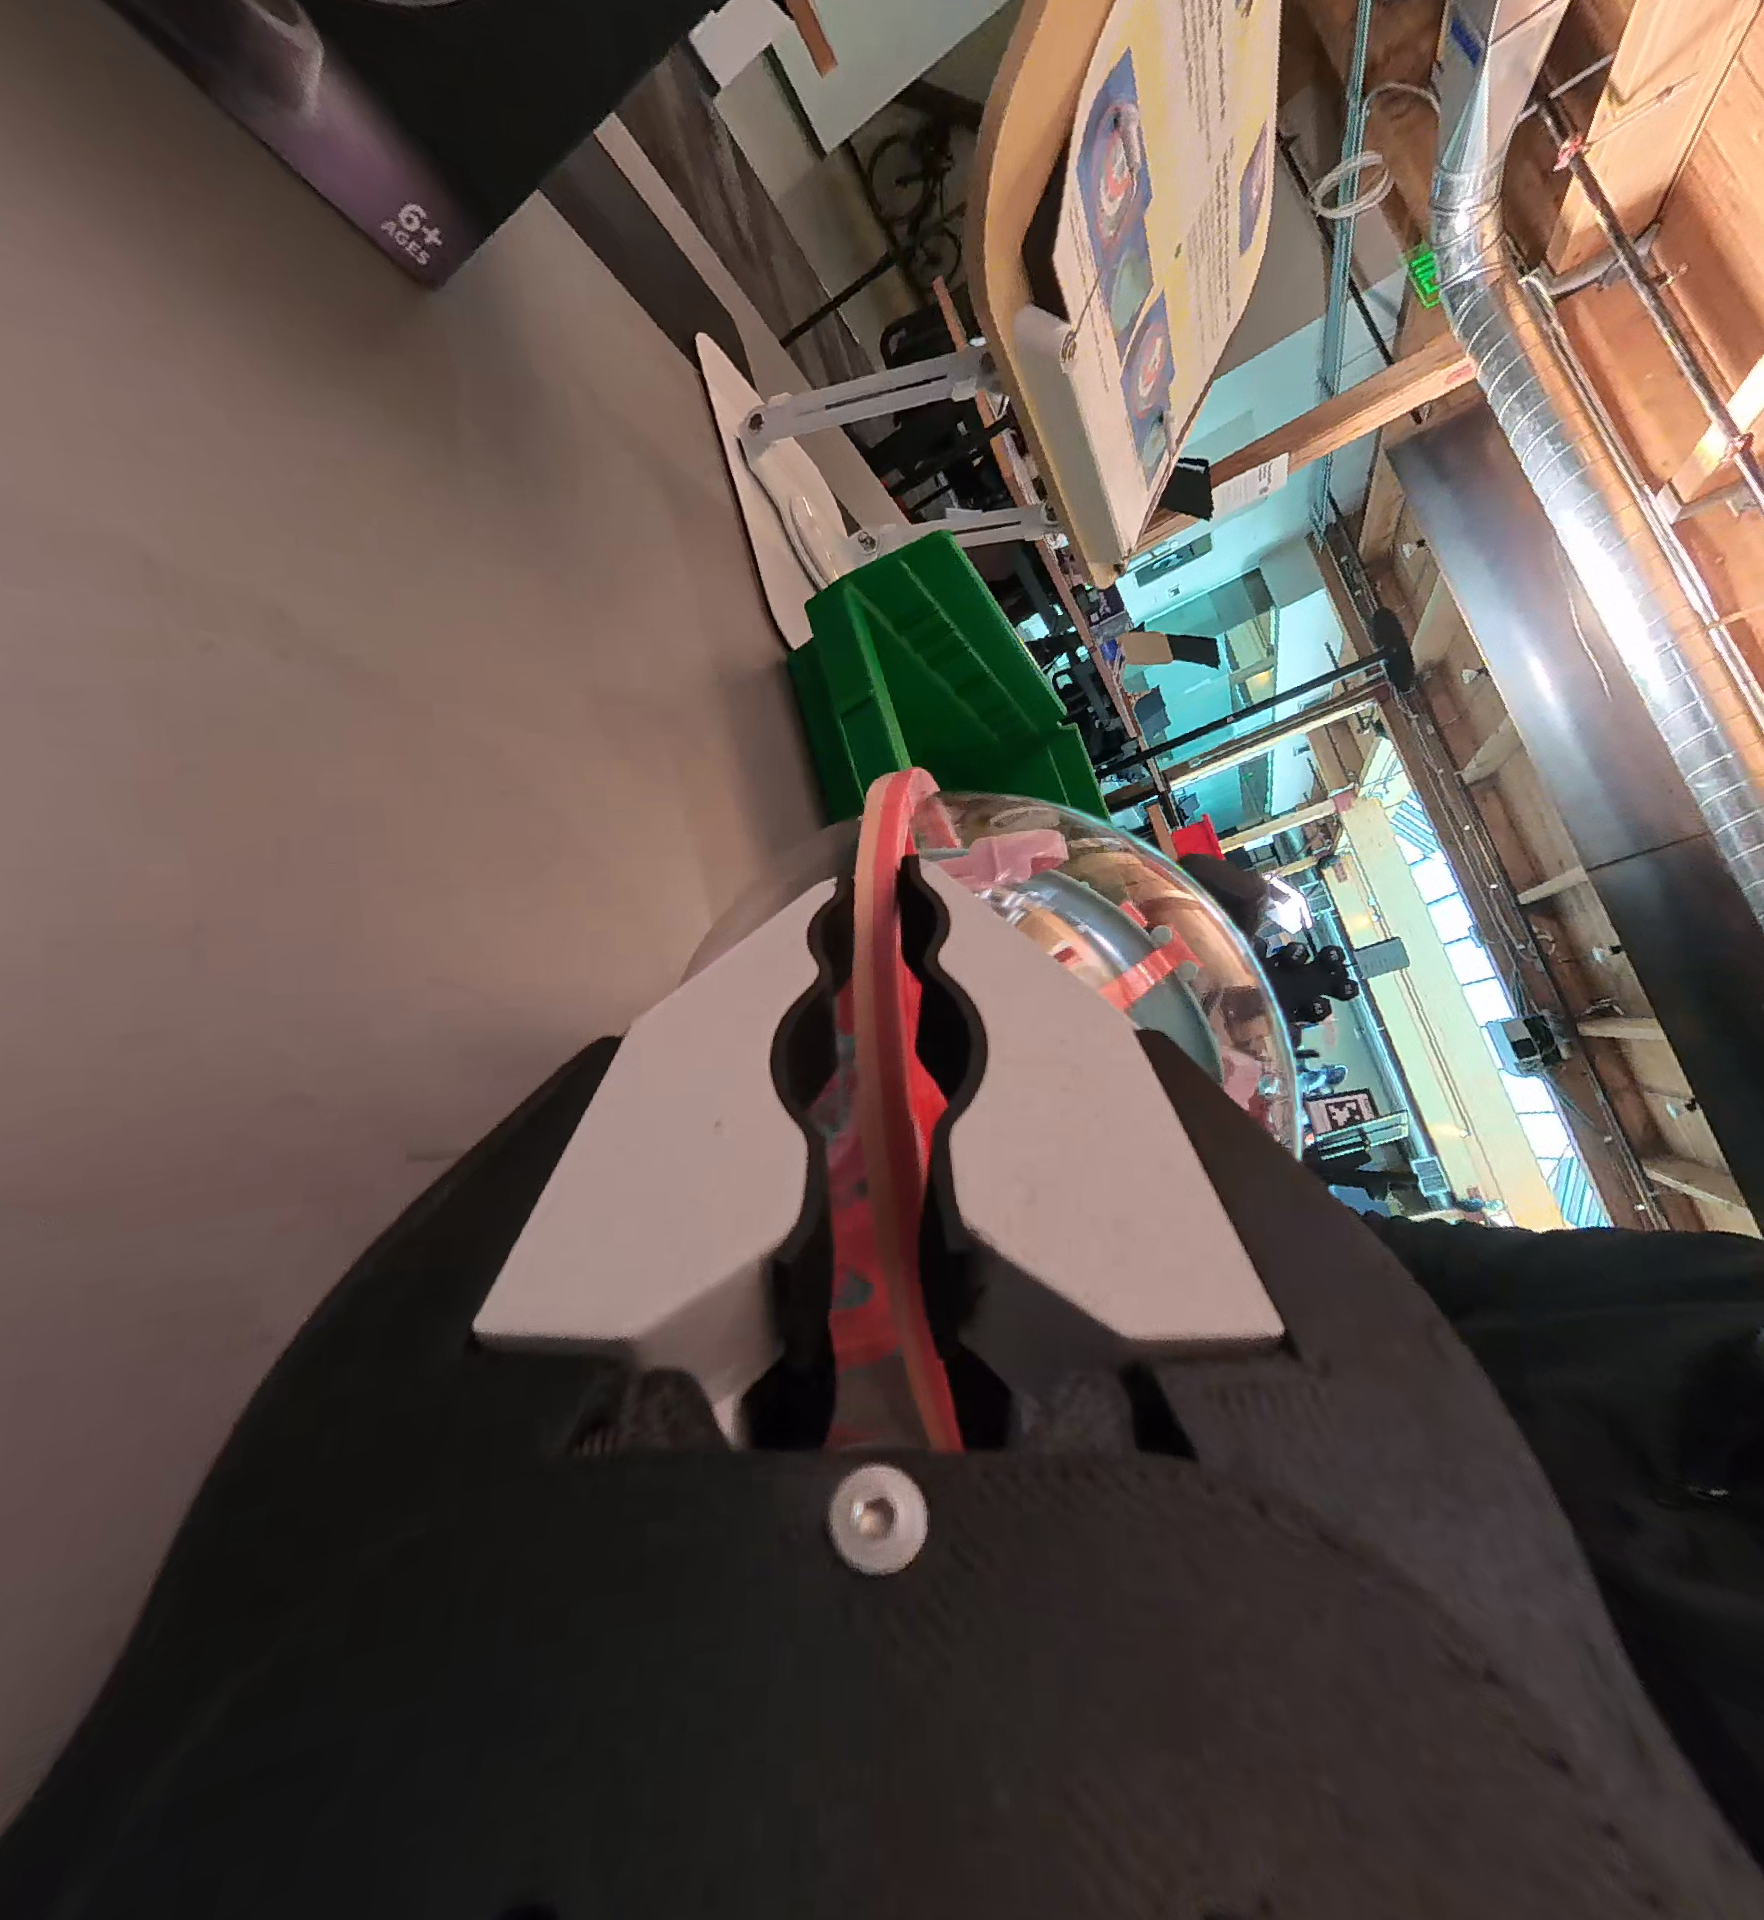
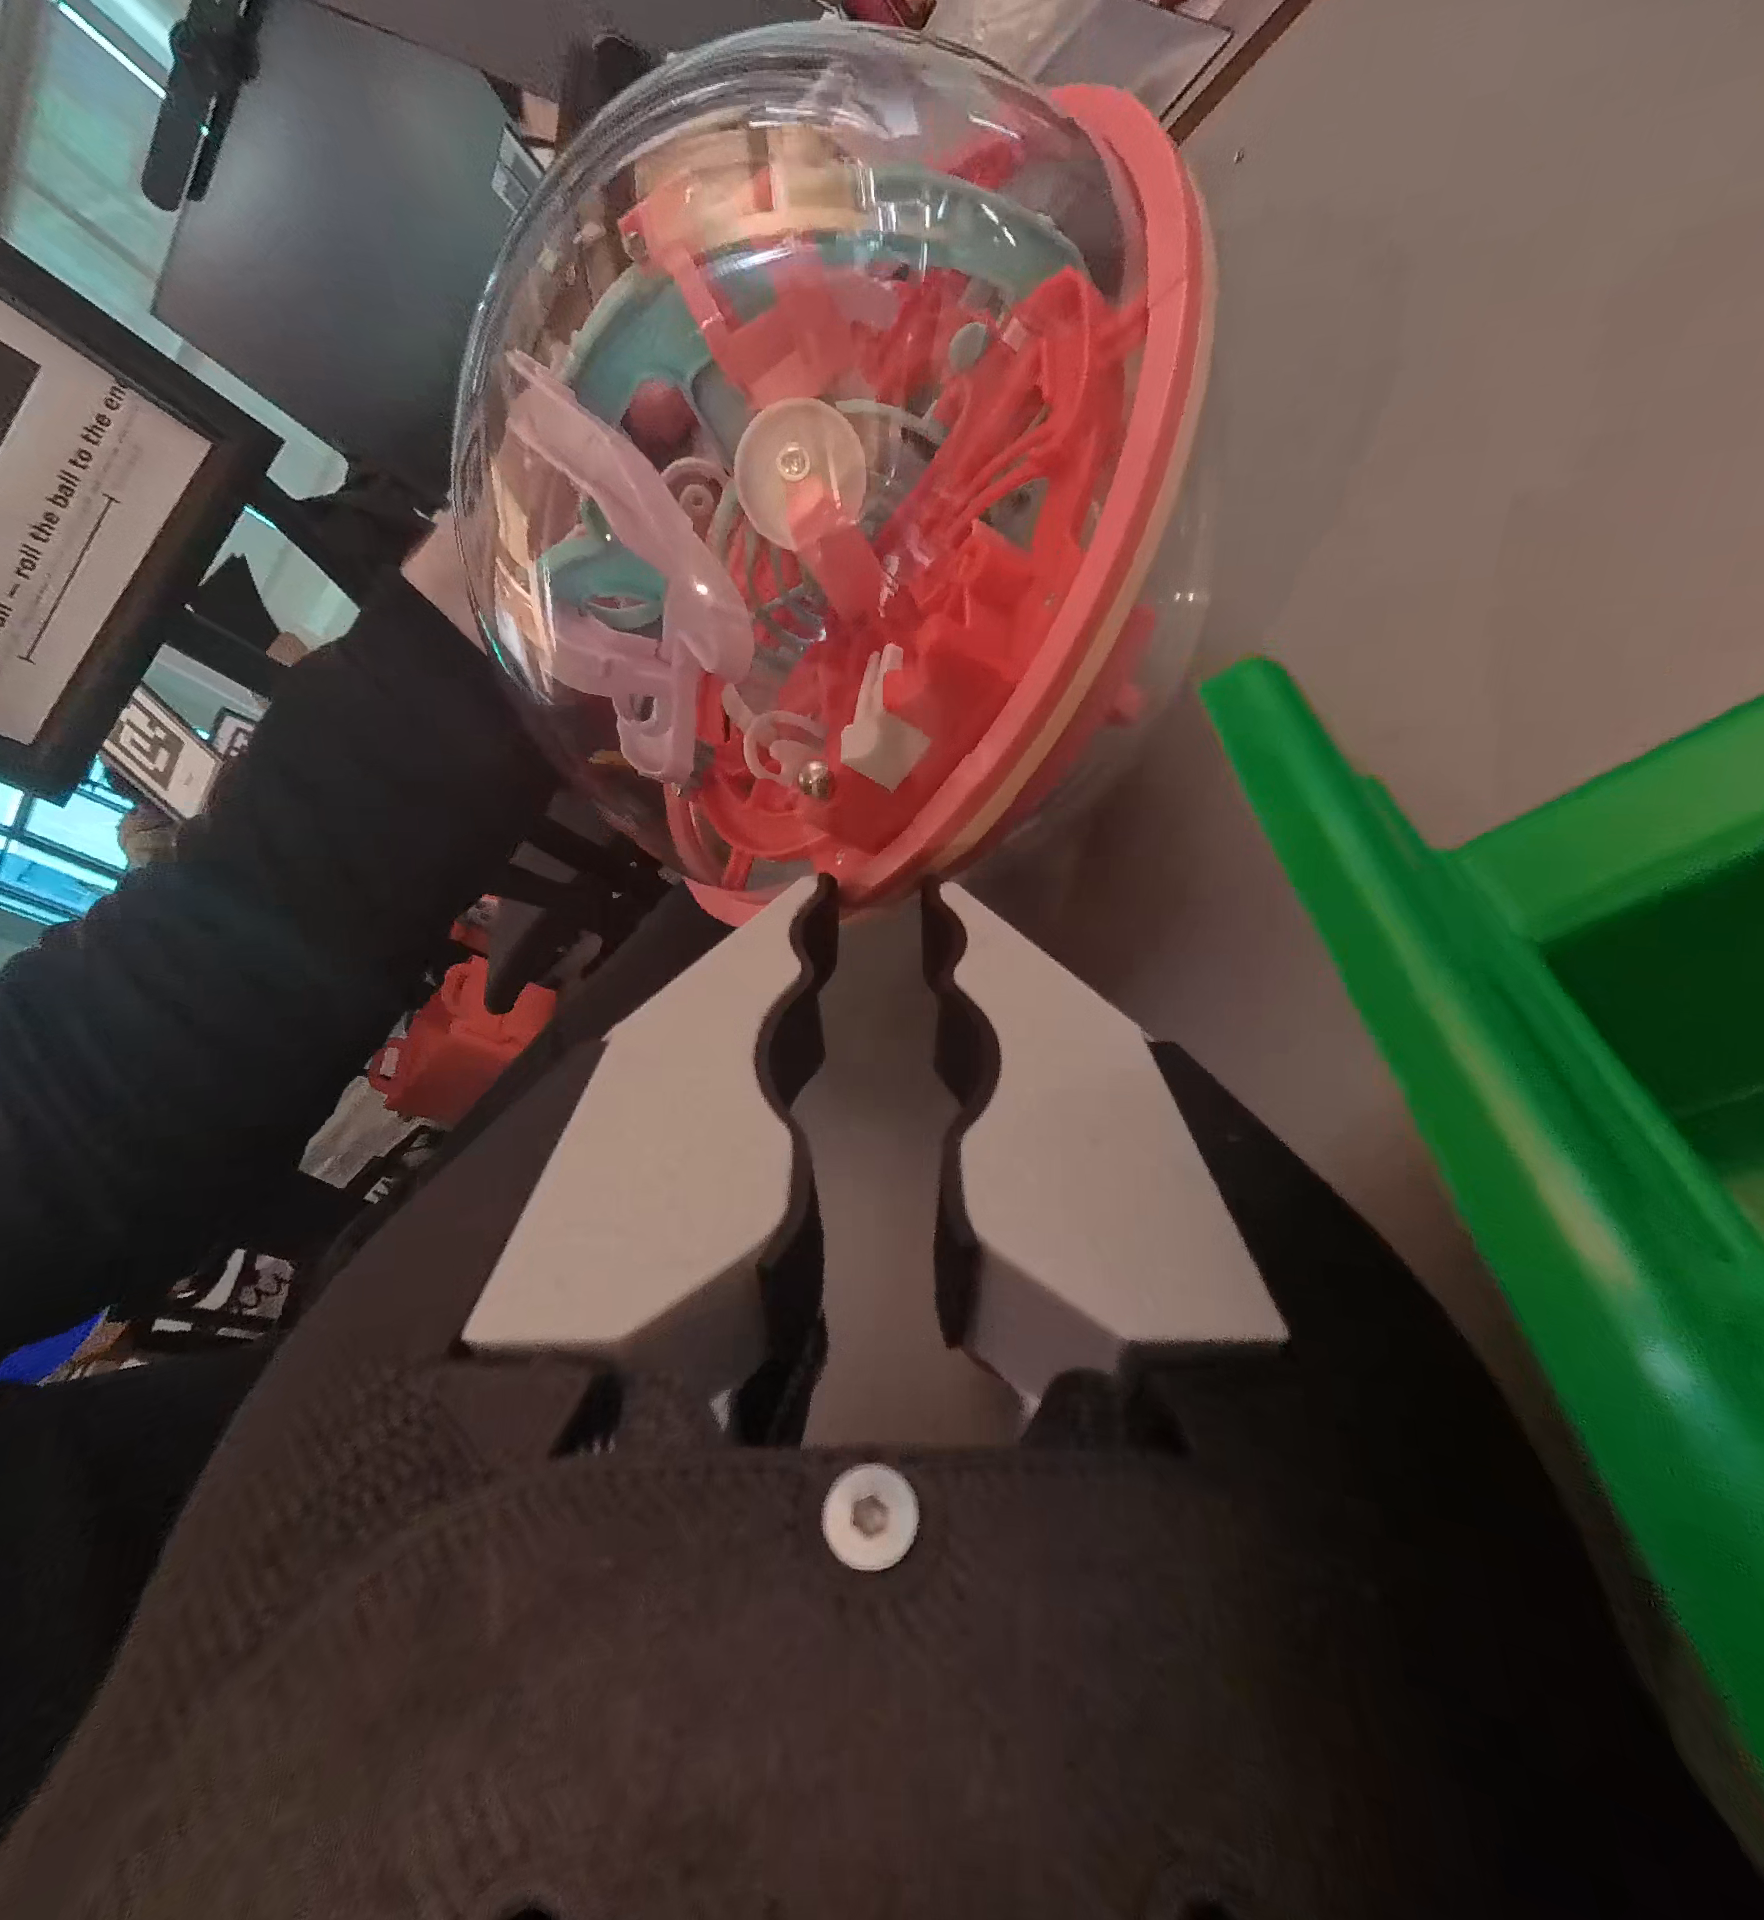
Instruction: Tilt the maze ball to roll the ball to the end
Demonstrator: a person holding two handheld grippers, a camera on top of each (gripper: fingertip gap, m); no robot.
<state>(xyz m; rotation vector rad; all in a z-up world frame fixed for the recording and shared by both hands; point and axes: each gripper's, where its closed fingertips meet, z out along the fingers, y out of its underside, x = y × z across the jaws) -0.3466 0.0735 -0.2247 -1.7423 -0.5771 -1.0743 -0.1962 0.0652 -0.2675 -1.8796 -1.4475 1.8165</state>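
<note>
The maze ball [image 2: 816,468] is a clear sphere with red, teal and lilac tracks inside and a pink-red rim [image 2: 1158,416] around it. It is held off the grey table [image 2: 1480,364], tilted. A small metal ball [image 2: 816,781] sits on a red track low in the sphere. My left gripper [image 1: 876,878] is shut on the rim [image 1: 883,987], which runs between its pads, with the clear dome [image 1: 1117,935] to the right. My right gripper [image 2: 878,894] is open. Its tips stand at the rim's lower edge, with only bare table showing between the pads.
A green plastic bin [image 2: 1532,1039] stands close on the right, and it also shows beyond the ball in the left wrist view [image 1: 919,675]. A black sleeve [image 2: 286,883] reaches to the ball's left side. A dark box [image 1: 369,135] and a white stand [image 1: 784,488] are farther off on the table.
</note>
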